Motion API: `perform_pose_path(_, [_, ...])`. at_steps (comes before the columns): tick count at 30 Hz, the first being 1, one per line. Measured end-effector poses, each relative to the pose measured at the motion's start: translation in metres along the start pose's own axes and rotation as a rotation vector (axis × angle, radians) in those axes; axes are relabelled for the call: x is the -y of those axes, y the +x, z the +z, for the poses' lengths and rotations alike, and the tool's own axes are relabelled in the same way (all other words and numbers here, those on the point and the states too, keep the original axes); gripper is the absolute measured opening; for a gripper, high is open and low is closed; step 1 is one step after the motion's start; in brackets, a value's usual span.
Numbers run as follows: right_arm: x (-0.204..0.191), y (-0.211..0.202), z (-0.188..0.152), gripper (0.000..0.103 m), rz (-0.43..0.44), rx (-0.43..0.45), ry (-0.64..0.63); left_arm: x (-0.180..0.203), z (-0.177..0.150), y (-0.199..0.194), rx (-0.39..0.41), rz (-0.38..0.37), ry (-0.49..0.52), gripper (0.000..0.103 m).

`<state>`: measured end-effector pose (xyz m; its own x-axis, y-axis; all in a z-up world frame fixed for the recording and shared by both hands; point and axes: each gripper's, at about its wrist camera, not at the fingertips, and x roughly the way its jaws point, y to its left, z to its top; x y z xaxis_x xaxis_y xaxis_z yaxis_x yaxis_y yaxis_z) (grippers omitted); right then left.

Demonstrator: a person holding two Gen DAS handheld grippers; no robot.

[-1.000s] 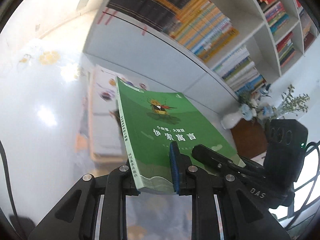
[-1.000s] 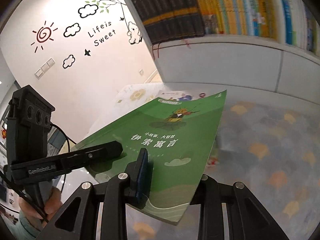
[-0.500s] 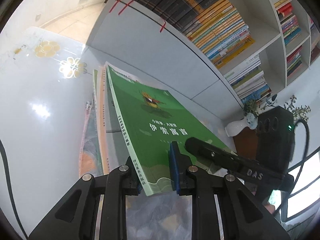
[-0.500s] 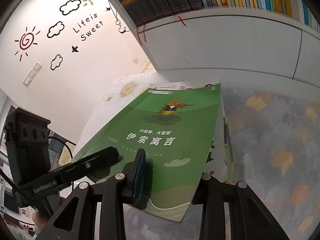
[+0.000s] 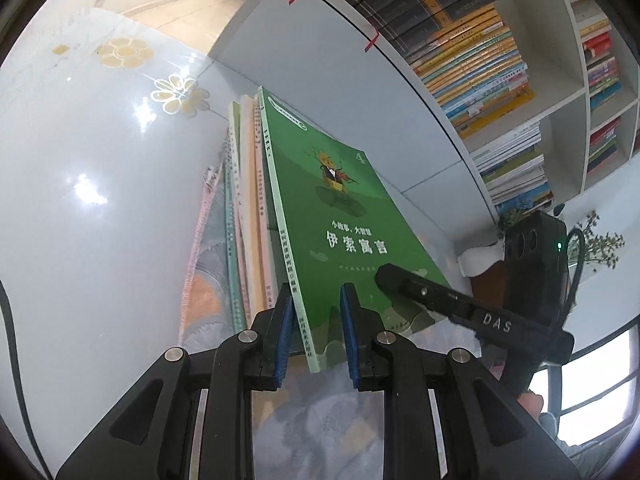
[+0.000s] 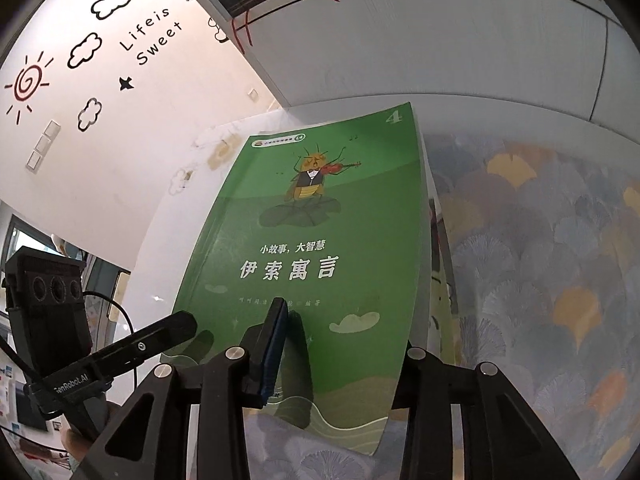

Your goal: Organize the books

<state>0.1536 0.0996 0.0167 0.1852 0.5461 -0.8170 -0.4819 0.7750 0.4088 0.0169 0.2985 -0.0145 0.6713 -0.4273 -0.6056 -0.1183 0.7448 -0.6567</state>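
A green paperback (image 5: 340,216) with a violin-playing insect on its cover lies on top of a stack of books (image 5: 248,200) on the table. My left gripper (image 5: 316,312) straddles the near spine corner. Its jaws are opening, and a sliver of shadow shows between the right pad and the cover. In the right wrist view the same green book (image 6: 320,240) fills the middle. My right gripper (image 6: 344,336) is at its near edge with the jaws opening. Its upper pad (image 6: 276,340) is lifted off the cover and the other finger is under the book.
A white bookcase (image 5: 500,60) packed with books rises right behind the stack. A glossy white tabletop (image 5: 80,180) spreads to the left, and a leaf-patterned cloth (image 6: 540,260) to the right. A vase of flowers (image 5: 476,256) stands at the far right. A wall (image 6: 120,60) carries decals.
Both grippers came down with the green book, which now lies flat on the stack. Both pairs of jaws have widened and the pads no longer pinch the cover.
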Motion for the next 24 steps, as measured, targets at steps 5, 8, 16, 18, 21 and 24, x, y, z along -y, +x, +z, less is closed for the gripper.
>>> perform_pose_path(5, [0.009,0.001,0.003,0.052,0.047,0.006,0.111,0.013,-0.013,-0.015,0.005,0.117,0.093,0.023])
perform_pose_path(8, [0.013,-0.005,-0.007,0.053,0.07,0.009,0.182,0.026,-0.024,-0.024,-0.004,0.172,0.166,0.028])
perform_pose_path(16, [0.035,-0.05,-0.071,0.055,0.091,-0.048,0.341,0.096,-0.068,-0.037,-0.052,0.142,0.234,0.028])
perform_pose_path(18, [0.044,-0.076,-0.093,0.055,0.03,-0.01,0.346,0.124,-0.085,-0.038,-0.072,0.033,0.218,0.029])
perform_pose_path(21, [0.054,-0.123,-0.118,0.055,-0.074,0.075,0.31,0.17,-0.108,-0.031,-0.085,-0.009,0.264,0.031])
perform_pose_path(24, [0.063,-0.176,-0.126,0.055,-0.149,0.19,0.283,0.221,-0.126,-0.029,-0.047,0.054,0.39,0.031])
